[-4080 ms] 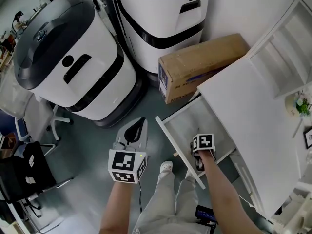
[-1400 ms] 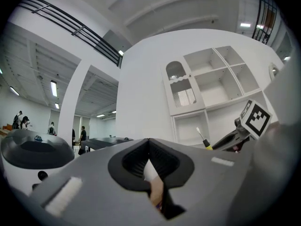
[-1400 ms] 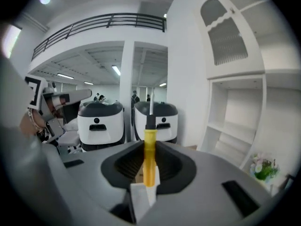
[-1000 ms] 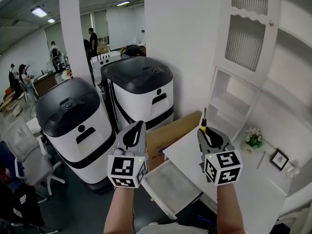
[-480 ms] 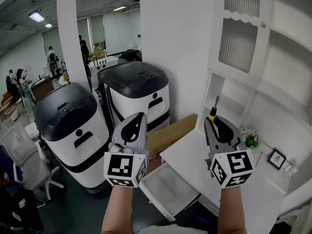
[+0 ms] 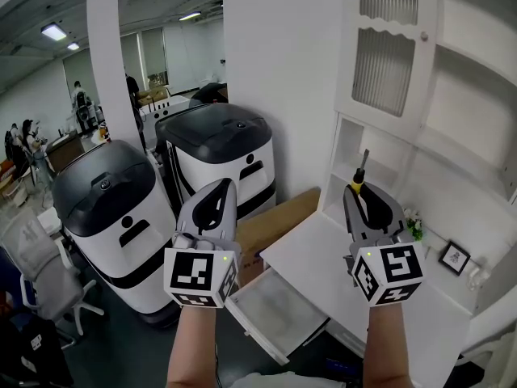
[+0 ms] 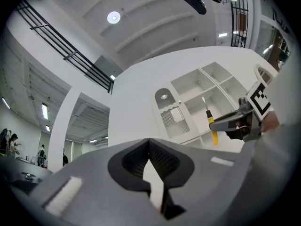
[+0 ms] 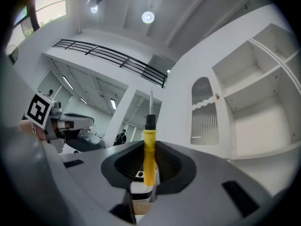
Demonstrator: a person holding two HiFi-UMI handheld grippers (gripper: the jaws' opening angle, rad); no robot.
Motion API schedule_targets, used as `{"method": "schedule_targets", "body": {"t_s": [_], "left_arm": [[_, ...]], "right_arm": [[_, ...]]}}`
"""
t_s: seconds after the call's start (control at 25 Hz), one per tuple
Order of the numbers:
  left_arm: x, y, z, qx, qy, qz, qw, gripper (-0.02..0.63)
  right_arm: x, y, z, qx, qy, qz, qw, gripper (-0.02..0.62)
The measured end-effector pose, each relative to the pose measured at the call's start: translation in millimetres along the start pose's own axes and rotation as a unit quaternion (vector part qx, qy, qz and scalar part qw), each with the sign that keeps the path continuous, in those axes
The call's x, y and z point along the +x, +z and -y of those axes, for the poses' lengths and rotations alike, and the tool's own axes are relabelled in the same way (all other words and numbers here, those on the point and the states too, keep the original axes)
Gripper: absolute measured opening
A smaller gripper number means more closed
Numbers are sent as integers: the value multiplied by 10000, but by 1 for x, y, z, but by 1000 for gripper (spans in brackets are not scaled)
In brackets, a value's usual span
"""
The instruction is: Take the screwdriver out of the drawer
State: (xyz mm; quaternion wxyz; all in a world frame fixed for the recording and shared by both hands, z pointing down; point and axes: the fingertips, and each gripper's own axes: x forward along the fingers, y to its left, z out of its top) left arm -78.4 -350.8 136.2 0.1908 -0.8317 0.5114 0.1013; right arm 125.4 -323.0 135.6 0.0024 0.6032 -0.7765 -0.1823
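Observation:
A screwdriver (image 6: 358,181) with a yellow handle and thin metal shaft stands tip-up in my right gripper (image 6: 361,194), which is shut on its handle, high above the white desk (image 6: 323,253). In the right gripper view the yellow screwdriver (image 8: 149,149) sits upright between the dark pads. The open drawer (image 6: 246,318) hangs out below the desk's left edge, its white inside bare. My left gripper (image 6: 224,186) is held up beside it at about the same height, jaws together on nothing. From the left gripper view the screwdriver (image 7: 213,126) shows at the right.
Two white-and-black machines (image 6: 109,208) (image 6: 220,148) stand on the floor at left, a cardboard box (image 6: 279,215) next to the desk. A white hutch (image 6: 404,128) with shelves rises at right, with a small plant (image 6: 416,226) and picture frame (image 6: 454,257). People stand far back left.
Both grippers have risen a little and the view has tilted up. The screwdriver stays upright in the right gripper; the drawer remains open below.

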Motion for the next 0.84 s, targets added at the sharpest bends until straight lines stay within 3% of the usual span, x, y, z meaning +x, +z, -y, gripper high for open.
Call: {"method": "schedule_targets", "body": {"t_s": [0.84], "left_arm": [[2,7,-4,79,76,21,9999,9]], "right_arm": [[-1,4,8,-97,-66,46,9999,80]]}}
